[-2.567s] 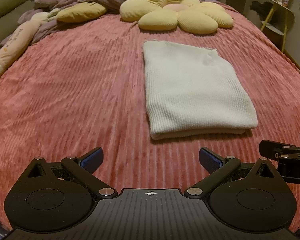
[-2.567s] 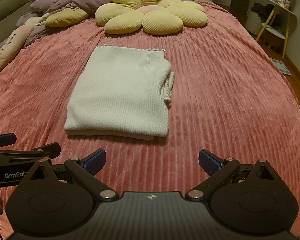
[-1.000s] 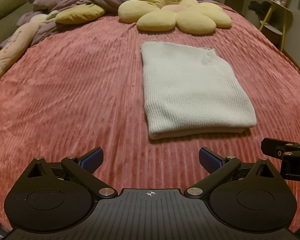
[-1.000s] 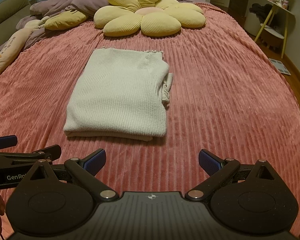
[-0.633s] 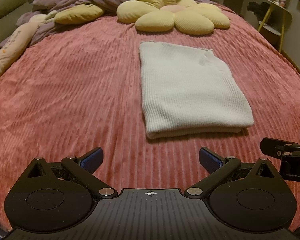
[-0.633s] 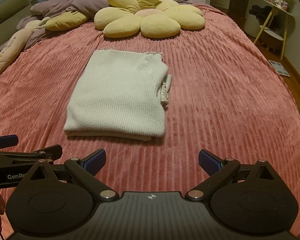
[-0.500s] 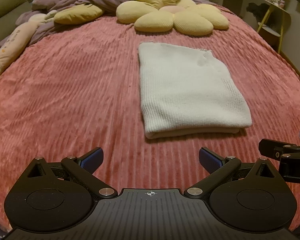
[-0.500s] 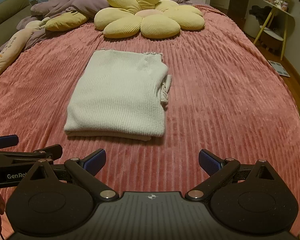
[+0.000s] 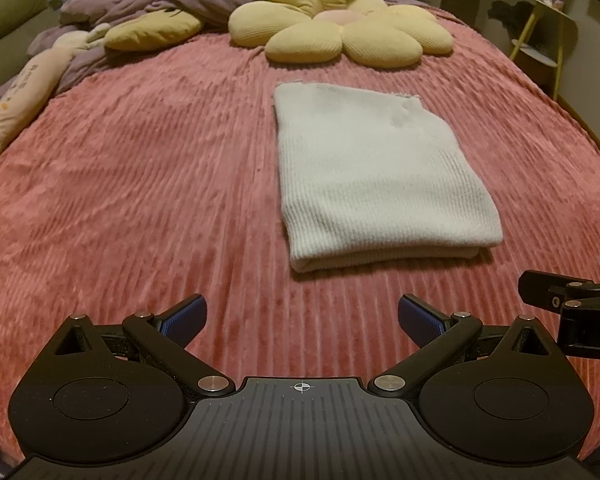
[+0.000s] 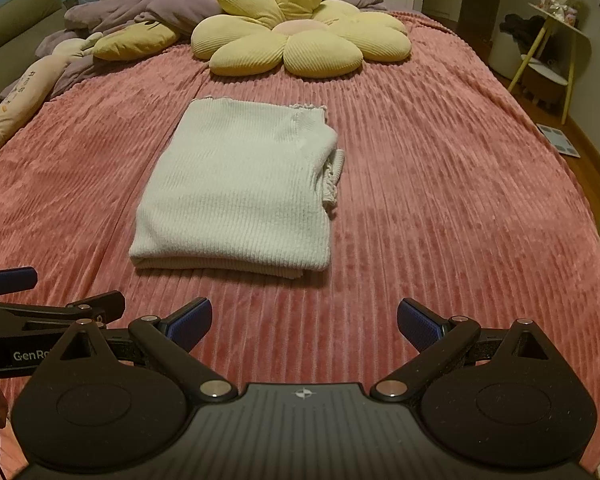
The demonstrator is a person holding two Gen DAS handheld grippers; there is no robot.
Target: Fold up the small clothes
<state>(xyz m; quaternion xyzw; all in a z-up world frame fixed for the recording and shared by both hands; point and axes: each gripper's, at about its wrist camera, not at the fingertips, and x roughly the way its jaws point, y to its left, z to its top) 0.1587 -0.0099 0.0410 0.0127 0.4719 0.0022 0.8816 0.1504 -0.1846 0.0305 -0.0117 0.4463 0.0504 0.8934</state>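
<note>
A white ribbed knit garment (image 9: 376, 176) (image 10: 240, 188) lies folded into a flat rectangle on the pink ribbed bedspread (image 9: 140, 184) (image 10: 440, 200). A frilled edge pokes out at its right side in the right wrist view. My left gripper (image 9: 302, 318) hovers open in front of the fold's near edge, slightly left of it, holding nothing. My right gripper (image 10: 304, 320) is open too, empty, just right of the fold's near edge. Each gripper shows at the other view's side edge.
A yellow flower-shaped cushion (image 9: 340, 32) (image 10: 300, 44) sits behind the garment. A purple duvet (image 9: 152, 4), a yellow pillow (image 9: 152, 34) and a long plush toy (image 9: 24, 92) lie at the back left. A yellow-legged side table (image 10: 552, 48) stands off the bed's right side.
Both grippers have drawn back and drifted slightly, so the folded garment sits a little farther away. Both stay open. The garment has not moved.
</note>
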